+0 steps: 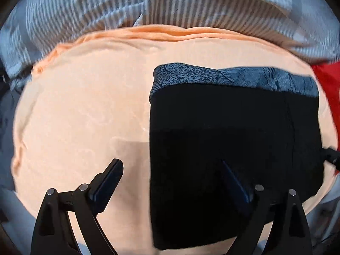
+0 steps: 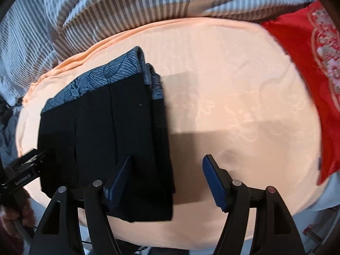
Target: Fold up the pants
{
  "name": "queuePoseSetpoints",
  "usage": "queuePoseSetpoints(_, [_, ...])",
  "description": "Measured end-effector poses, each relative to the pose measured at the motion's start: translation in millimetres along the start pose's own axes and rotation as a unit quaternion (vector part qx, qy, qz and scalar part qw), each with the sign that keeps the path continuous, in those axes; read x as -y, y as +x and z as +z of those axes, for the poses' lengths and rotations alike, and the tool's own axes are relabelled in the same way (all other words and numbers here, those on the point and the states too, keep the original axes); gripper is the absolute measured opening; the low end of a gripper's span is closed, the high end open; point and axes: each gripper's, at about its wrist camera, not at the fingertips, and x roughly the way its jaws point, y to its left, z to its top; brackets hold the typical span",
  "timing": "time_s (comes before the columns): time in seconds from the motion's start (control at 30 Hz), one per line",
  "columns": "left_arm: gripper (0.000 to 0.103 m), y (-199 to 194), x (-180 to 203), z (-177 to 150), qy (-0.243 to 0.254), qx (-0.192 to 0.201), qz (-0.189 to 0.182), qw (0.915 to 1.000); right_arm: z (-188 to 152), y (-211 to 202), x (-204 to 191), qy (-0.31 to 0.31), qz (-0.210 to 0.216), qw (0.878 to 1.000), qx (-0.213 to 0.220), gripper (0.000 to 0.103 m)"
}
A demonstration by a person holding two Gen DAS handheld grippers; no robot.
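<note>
The pants [image 1: 233,159] lie as a compact black rectangle, several layers deep, on the peach cloth [image 1: 85,110], with a blue-grey patterned band along the far edge. Judging by the stacked edges seen from the right wrist, the folding looks nearly or fully done; at most a last tidy or a final fold is left.

The left gripper [image 1: 170,174] stands wide apart and holds nothing. Its left finger hangs over bare peach cloth at about 7 o'clock, and its right finger over the pants at about 5 o'clock, so the garment's left edge runs between them.

The right gripper [image 2: 167,174] is likewise wide and empty. Its left finger sits over the pants' right portion, its right finger over bare cloth; the bundle lies toward 9 o'clock. Striped bedding [image 2: 127,6] and a red cushion [image 2: 297,63] lie beyond.
</note>
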Motion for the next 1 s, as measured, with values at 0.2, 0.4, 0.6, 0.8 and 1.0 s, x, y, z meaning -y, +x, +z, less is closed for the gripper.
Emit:
queuePoseSetpoints(0.2, [0.093,-20.3,8.8,-15.8,0.038,-0.006,0.008,0.9992,-19.7,-19.8,-5.5,0.003,-0.016,1.0,0.0,0.078])
queuePoseSetpoints(0.4, [0.093,-33.3,9.6,-34.8,0.033,-0.027,-0.007,0.9991,-44.7,-30.2,-20.2,0.007,-0.007,1.0,-0.01,0.081])
queuePoseSetpoints(0.6, [0.093,-39.7,0.0,-43.1,0.014,-0.054,-0.022,0.9982,-57.9,-21.9,-24.8,0.024,-0.016,0.997,-0.068,0.081])
queuePoseSetpoints(0.8, [0.093,-71.4,-3.0,-55.3,0.038,-0.042,-0.031,0.9979,-72.9,-39.6,-33.3,0.033,-0.003,0.996,-0.079,0.081])
queuePoseSetpoints(1.0, [0.102,-97.4,-2.5,-63.3,0.051,-0.052,-0.036,0.9967,-84.2,-67.1,-57.3,0.024,-0.001,0.998,-0.062,0.084])
